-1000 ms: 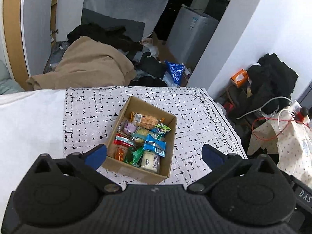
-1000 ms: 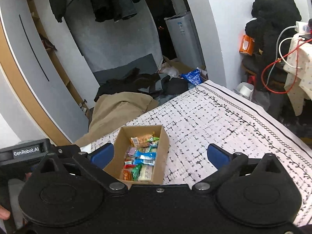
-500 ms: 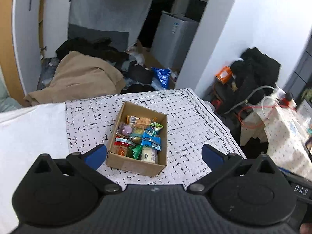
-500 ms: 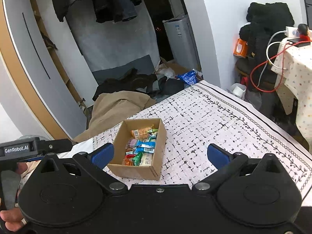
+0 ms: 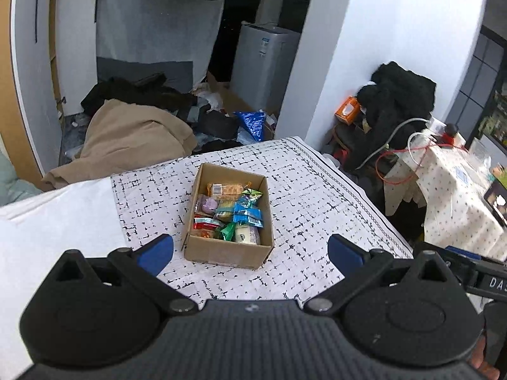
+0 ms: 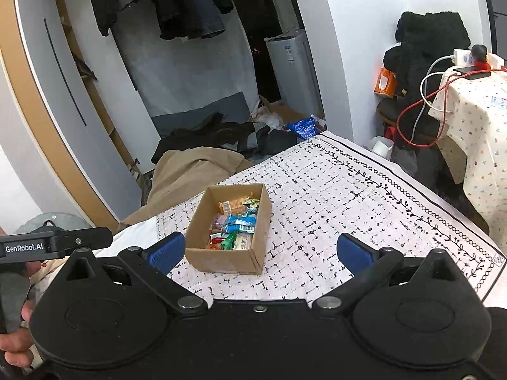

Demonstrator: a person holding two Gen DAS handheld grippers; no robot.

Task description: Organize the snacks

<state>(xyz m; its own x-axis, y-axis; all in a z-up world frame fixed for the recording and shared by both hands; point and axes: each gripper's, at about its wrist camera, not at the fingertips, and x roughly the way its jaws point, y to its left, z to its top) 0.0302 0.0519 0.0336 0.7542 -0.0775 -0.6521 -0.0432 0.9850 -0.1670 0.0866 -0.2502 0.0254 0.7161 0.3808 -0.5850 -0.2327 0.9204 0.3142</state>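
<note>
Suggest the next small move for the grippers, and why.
Probably hold both back: left gripper and right gripper are open and empty, the snacks all lie inside the cardboard box, and none show on the patterned cloth.

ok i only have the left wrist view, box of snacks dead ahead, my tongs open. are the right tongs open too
observer: yes, the right tongs are wide open with nothing between them. The cardboard box sits just inside their left pad.
operator: where's my left one from there
observer: the left tongs show in the right wrist view only as a black housing at the frame's left edge, left of the box and apart from it.
operator: any hand visible
observer: yes, a hand shows just below that housing, in the bottom left corner.
</note>
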